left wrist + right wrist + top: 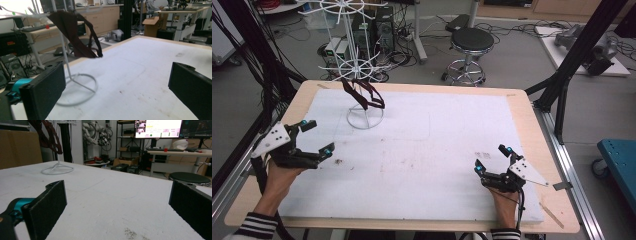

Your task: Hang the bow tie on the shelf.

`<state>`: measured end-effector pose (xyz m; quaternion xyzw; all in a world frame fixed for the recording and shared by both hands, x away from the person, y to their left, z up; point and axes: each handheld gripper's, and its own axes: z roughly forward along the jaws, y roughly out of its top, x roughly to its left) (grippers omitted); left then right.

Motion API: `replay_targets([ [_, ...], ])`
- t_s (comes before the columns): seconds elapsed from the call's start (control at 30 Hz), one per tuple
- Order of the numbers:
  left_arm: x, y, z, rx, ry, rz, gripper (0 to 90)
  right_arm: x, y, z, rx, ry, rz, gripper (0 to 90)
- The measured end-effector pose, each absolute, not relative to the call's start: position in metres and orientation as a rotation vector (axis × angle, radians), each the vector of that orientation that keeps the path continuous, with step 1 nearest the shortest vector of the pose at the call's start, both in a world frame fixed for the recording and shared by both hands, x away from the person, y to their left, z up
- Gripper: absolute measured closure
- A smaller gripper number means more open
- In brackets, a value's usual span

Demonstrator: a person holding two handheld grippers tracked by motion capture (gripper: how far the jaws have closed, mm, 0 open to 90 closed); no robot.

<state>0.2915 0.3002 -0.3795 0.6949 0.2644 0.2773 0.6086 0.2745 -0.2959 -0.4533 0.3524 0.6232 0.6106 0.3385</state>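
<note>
White foam sheeting covers the wooden table, and on its far left part stands a white wire rack with a ring base and a thin upright post. From one arm of that rack hangs a dark maroon strap, looped and drooping, its lower end just above the ring base; in the left gripper view the dark maroon strap drapes beside the post and hangs clear of the sheet.

I hold the left gripper at the left edge of the table, jaws spread wide with nothing between them. The right gripper rests near the right front of the sheet, its jaws likewise apart and empty.

The relation that governs my next move: the strap lies ahead of the left gripper and slightly toward the table's middle, up off the surface, while it sits well apart from the right gripper, far across the sheet. In the right gripper view the white wire rack appears small at the far left, which confirms the longer reach from that side. I judge the left hand to be the nearer one.

The strap's long axis runs steeply downward from the rack arm, slanting toward the table's centre. I judge that the left jaws should approach level, straddling the hanging band across its width, then lift it up and off the arm; the light rack may tip if pulled sideways.
</note>
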Motion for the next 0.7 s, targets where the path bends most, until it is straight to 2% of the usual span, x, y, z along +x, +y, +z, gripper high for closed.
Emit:
replay_targets([
  [0.33, 0.270, 0.297, -0.438, 1.562, 0.653, 0.646, 1.7, 0.274, -0.295, -0.453, 0.922, 1.626, 1.593, 0.7],
  [0.7, 0.265, 0.300, -0.453, 1.476, 0.644, 0.668, 1.7, 0.274, -0.295, -0.453, 0.920, 1.628, 1.587, 0.7],
])
